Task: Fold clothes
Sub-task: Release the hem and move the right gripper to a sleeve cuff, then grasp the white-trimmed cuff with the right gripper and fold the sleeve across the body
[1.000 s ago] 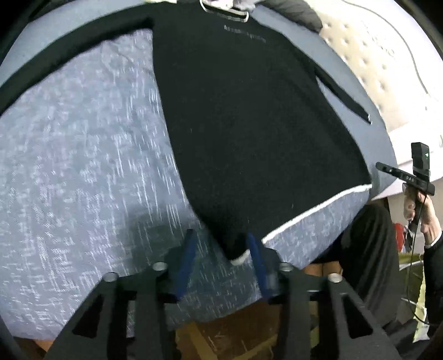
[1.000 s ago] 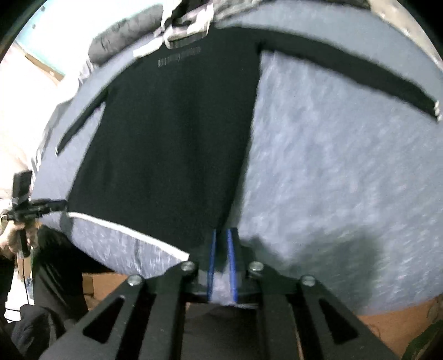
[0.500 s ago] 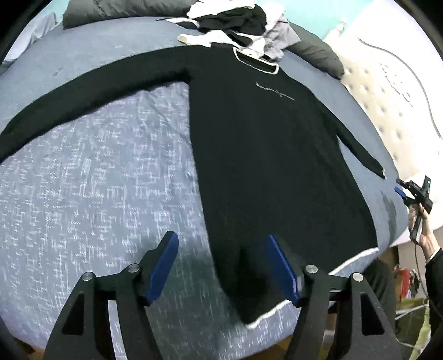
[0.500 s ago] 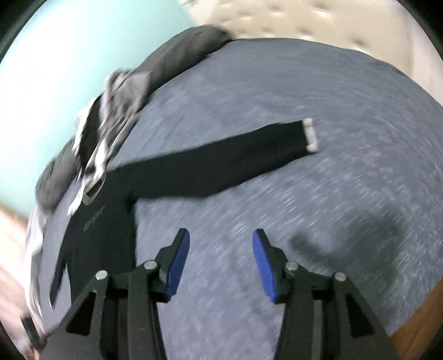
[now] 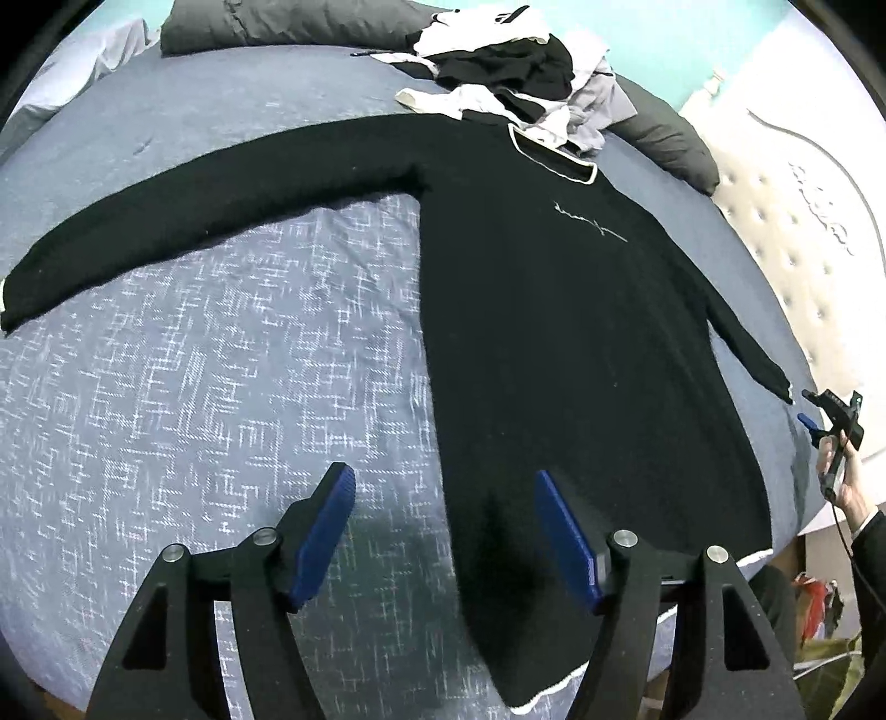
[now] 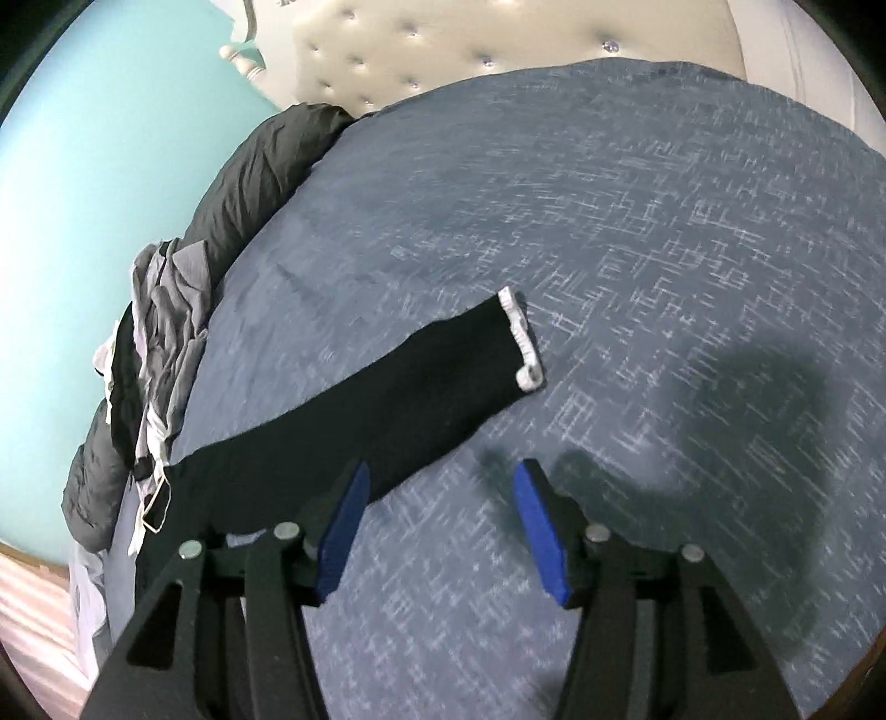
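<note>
Nearest in the left wrist view, the left tool (image 5: 443, 529) hangs released over the bed, its blue pads spread with nothing gripped; the left pad stands over bare bedspread (image 5: 221, 387), the right pad over the lower body of the black sweater (image 5: 581, 332); the sweater's white-trimmed hem (image 5: 545, 691) lies at the near edge of the bed, just beyond the tool's frame; the sweater is spread flat, face up, one sleeve reaching far left across the cover, the other sleeve (image 5: 747, 354) running toward the right edge of the mattress, where the right tool (image 5: 825, 421) appears small in a hand (image 5: 847, 487); left of the body a broad patch of bedspread is open.

In the right wrist view, the right tool (image 6: 437, 515) has its jaws opening, nothing between them; its left pad sits just over the edge of the sleeve (image 6: 387, 410), its right pad over bare cover; the white cuff (image 6: 520, 343) lies further out, with wide open bedspread (image 6: 664, 221) to the right and beyond.

Farther off, a heap of clothes (image 5: 520, 72) touches the sweater's collar; a dark pillow (image 6: 260, 183) lies along the far side; a tufted headboard (image 6: 498, 44) closes the bed.
</note>
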The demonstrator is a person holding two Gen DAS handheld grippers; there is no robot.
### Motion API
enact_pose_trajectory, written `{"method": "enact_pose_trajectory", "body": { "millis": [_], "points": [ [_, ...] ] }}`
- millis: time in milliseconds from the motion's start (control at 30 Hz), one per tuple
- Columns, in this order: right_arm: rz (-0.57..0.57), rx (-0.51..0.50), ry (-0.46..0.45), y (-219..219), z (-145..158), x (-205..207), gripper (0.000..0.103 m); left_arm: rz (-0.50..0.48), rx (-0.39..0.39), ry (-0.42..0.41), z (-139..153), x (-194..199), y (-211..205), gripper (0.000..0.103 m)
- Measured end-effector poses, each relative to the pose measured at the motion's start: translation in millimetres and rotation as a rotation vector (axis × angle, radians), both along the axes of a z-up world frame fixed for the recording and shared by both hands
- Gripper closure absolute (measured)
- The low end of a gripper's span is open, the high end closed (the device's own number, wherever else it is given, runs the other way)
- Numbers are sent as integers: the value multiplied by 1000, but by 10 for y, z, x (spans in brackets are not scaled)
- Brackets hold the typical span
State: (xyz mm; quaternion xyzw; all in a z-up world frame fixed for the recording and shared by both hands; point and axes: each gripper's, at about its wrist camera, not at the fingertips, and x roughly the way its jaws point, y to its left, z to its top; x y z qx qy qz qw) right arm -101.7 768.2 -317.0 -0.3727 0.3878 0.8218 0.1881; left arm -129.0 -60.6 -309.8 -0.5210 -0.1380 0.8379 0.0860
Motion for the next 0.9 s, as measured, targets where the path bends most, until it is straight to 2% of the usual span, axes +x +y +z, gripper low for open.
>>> {"method": "enact_pose_trajectory", "body": {
  "millis": [500,667,733,800,867,900],
  "points": [
    [-64,-7,-40,284,-257,-343,47,37,3,-29,-145,-242,9,31],
    [-39,51,-52,274,-274,-460,47,46,5,-28,-142,-294,-3,31],
    [-23,72,-47,257,-274,-500,57,48,5,-25,-131,-302,-8,31],
    [-13,98,-59,234,-266,-530,83,48,7,-21,-117,-306,-14,31],
    [-1,123,-52,199,-235,-545,93,51,11,-16,-102,-304,-28,31],
    [12,137,-32,158,-186,-542,95,52,13,-13,-95,-304,-32,31]
  ]
}}
